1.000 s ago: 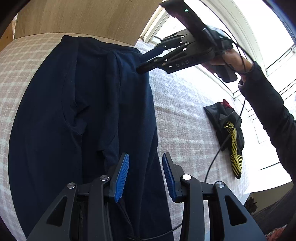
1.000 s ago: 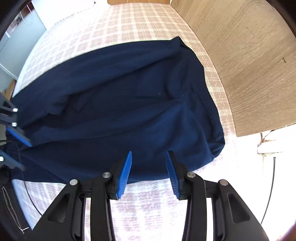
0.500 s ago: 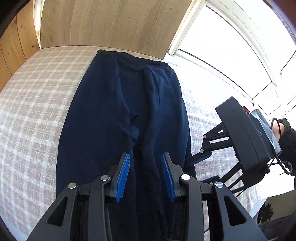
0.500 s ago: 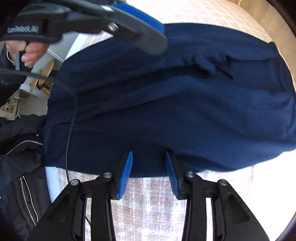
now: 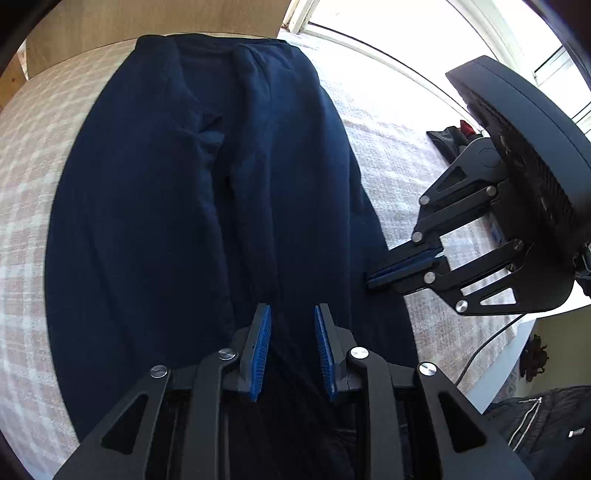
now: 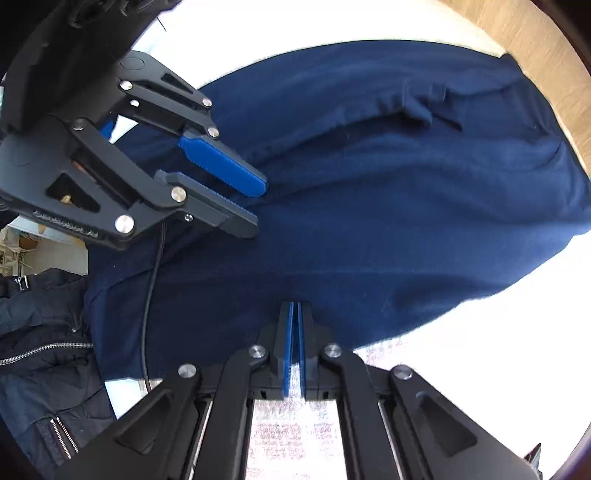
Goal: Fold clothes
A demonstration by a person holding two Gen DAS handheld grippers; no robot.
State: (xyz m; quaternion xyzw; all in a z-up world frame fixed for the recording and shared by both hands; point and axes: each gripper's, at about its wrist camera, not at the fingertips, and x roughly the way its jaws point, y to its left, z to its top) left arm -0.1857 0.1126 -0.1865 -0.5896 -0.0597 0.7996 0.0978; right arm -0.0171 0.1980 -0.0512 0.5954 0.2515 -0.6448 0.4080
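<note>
Two grippers over one pair of navy trousers

Left gripper (image 5: 291,314) closing, cloth between its blue pads; right gripper (image 6: 294,308) pinched together at the trousers' (image 5: 166,221) edge; trousers spread on one checked bed (image 5: 391,147); one black jacket (image 6: 37,332) beside.

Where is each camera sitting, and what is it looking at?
Left wrist view: sits on the left tool, looking down the navy trousers towards the wooden headboard; its jaws are closing over cloth.
Right wrist view: sits on the right tool, looking across the trousers from their edge; its jaws are shut.
Both show the trousers, the checked bedcover and the other tool.
</note>
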